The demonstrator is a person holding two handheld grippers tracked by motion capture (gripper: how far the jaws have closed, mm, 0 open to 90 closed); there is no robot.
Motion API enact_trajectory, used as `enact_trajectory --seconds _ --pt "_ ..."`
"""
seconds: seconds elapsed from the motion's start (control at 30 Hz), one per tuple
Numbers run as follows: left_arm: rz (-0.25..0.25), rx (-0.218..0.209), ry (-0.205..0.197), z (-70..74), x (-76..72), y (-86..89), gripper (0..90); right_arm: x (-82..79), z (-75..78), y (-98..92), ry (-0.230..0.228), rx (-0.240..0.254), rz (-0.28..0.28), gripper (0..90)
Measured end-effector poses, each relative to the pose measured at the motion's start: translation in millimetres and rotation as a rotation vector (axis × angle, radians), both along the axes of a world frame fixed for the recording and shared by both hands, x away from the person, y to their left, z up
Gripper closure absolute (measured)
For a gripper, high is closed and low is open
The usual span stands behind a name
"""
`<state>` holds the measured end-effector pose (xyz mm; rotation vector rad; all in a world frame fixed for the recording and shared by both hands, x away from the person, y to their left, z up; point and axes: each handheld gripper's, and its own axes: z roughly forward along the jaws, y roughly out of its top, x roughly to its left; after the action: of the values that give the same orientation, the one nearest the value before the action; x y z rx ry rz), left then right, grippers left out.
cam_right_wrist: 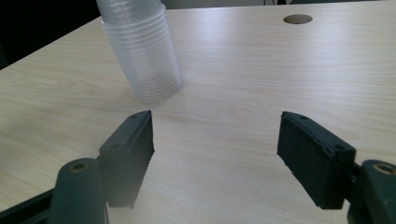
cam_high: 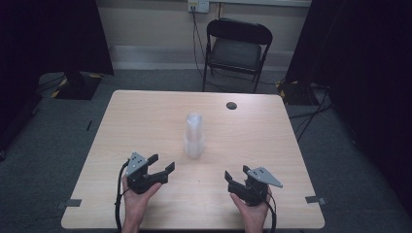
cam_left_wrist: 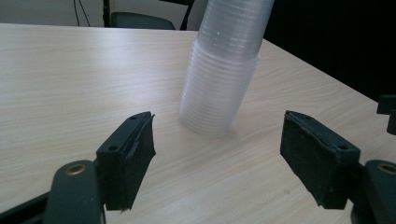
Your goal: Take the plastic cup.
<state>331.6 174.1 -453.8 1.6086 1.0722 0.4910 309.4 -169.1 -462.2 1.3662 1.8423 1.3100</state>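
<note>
stack of cups [cam_high: 194, 136]: a tall column of clear plastic cups, nested mouth down, stood upright near the middle of the table, ahead of both my grippers and between them.
stack seen from my left gripper: the stack of cups [cam_left_wrist: 219, 79] rose just beyond my jaws, a little right of the gap's centre, with bare wood between it and me; its top ran out of the picture.
stack seen from my right gripper: the stack of cups [cam_right_wrist: 140, 56] sat ahead and off to the left, beyond my left-hand jaw, apart from it.
left gripper [cam_high: 162, 163]: i held it low over the near left part of the table, pointing forward and inward toward the stack.
left fingers [cam_left_wrist: 126, 161]: spread wide, nothing between them, pads touching nothing.
right gripper [cam_high: 235, 175]: i held it low over the near right part of the table, angled inward toward the stack, well apart from my left gripper.
right fingers [cam_right_wrist: 128, 154]: spread wide as well, only bare wood showing in the gap.
table [cam_high: 145, 116]: light wood, with a round dark cable hole [cam_high: 231, 105] toward the far right.
chair [cam_high: 236, 48]: a dark folding chair stood beyond the far edge of the table, against the wall.
my hands: each wrapped around its gripper's body at the near edge, cables trailing back toward me.
</note>
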Motion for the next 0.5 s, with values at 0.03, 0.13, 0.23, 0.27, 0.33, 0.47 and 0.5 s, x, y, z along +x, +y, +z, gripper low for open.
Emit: enact_trajectory --seconds 0.03,0.13,0.23,0.27,0.33,0.47,0.5 --pt "-0.003 0.004 -0.007 1.7 0.8 -2.0 25.5 0.0 0.0 0.0 0.0 0.0 0.0 25.9" --pt "-0.039 0.037 -0.029 9.7 3.5 -9.2 23.7 -3.0 1.8 0.9 -0.005 0.003 0.008 22.7" --pt "-0.043 0.039 -0.032 13.0 5.1 -11.9 22.9 -3.2 2.4 1.0 -0.015 0.017 0.009 21.8" --pt "-0.051 0.031 -0.03 14.4 6.0 -12.9 21.7 -2.7 2.5 1.3 -0.015 0.015 0.008 20.4" --pt "-0.061 0.027 -0.04 16.5 9.0 -14.9 21.0 -2.0 2.4 1.8 -0.014 0.013 0.006 18.2" --pt "-0.087 0.032 -0.035 24.2 16.9 -20.9 18.9 -0.9 2.2 2.5 -0.008 0.012 0.02 17.4" --pt "-0.092 0.031 -0.037 26.4 19.1 -22.2 17.8 -0.9 2.6 3.1 -0.007 0.016 0.02 16.5"
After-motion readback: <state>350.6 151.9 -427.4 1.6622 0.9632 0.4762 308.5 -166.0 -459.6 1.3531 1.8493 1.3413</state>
